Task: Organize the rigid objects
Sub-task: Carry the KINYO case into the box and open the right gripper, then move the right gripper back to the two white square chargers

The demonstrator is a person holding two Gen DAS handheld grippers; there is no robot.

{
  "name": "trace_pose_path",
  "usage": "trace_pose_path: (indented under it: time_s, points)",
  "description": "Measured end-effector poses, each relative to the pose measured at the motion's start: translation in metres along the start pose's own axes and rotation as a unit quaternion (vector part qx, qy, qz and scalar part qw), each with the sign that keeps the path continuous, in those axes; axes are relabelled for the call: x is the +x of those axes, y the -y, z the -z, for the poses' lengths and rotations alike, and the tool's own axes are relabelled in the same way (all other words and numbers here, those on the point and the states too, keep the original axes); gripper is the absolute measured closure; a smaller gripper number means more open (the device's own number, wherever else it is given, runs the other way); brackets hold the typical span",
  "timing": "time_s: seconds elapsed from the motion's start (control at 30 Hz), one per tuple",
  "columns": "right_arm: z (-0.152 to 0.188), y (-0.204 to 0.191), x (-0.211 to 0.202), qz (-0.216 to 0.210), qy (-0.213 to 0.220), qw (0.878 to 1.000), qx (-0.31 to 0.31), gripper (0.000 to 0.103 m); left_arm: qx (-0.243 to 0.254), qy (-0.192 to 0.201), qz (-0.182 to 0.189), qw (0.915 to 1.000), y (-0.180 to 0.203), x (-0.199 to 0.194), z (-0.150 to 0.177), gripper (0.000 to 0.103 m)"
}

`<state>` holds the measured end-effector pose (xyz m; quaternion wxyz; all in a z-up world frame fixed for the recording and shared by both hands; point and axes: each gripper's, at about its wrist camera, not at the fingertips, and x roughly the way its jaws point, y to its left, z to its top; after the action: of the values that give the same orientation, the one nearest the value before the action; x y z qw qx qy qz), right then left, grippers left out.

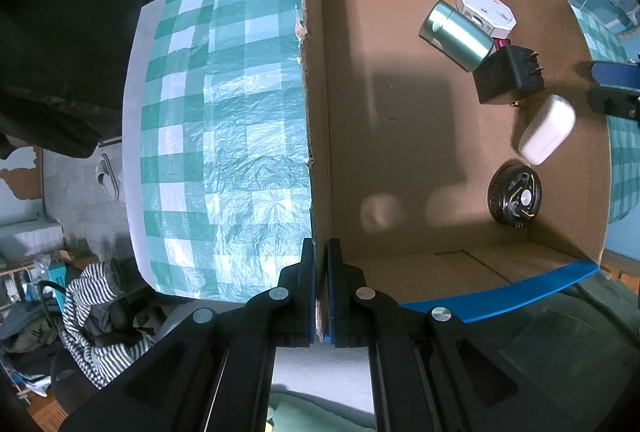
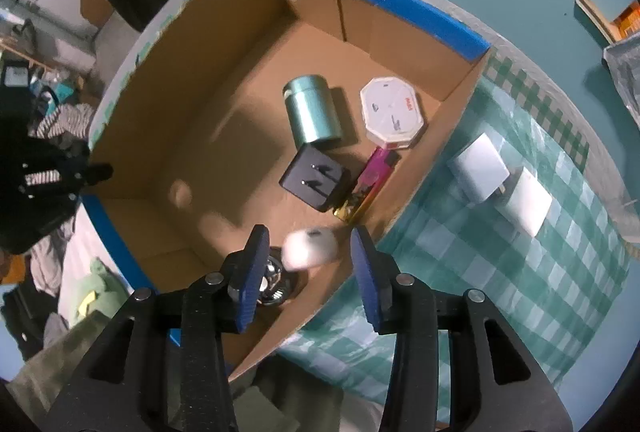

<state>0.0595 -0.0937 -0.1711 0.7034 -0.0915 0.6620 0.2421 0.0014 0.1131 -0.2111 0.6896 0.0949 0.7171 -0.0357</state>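
Left hand-held gripper (image 1: 320,288) pinches cardboard box (image 1: 310,79) wall edge.

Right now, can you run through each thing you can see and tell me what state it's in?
Cardboard box: open-topped, one wall pinched by the left tool.
Left tool: shut on the box wall.
Right tool: open, over the box.
White case: blurred, loose between the open pads.
Teal canister: lying on its side.
Black plug: prongs up.
White chargers: outside, on the cloth.
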Motion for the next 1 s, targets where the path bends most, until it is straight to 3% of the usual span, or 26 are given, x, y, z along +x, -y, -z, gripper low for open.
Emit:
trace_pose_path:
  time_s: [0.1,0.33,0.6,0.67,1.0]
  points:
    - [-0.001,0.003,-0.009,0.005,0.014,1.000,0.007,0.046,0.001,0.000,-0.001,1.0000,0.000,0.000,0.000,0.099]
    - [-0.003,0.026,-0.032,0.000,0.046,0.998,0.043,0.046,0.000,-0.001,0.000,1.0000,0.001,0.001,0.001,0.099]
    - [-0.003,0.085,-0.049,0.011,0.062,0.992,0.113,0.045,-0.001,-0.002,0.002,1.0000,0.001,0.001,0.001,0.099]
    - [-0.003,0.104,-0.050,0.021,0.064,0.989,0.134,0.038,-0.001,-0.003,0.001,1.0000,0.001,0.001,0.002,0.099]
    - [-0.001,0.192,-0.019,0.070,0.032,0.972,0.222,0.036,-0.005,-0.006,0.002,1.0000,0.000,0.002,0.001,0.099]
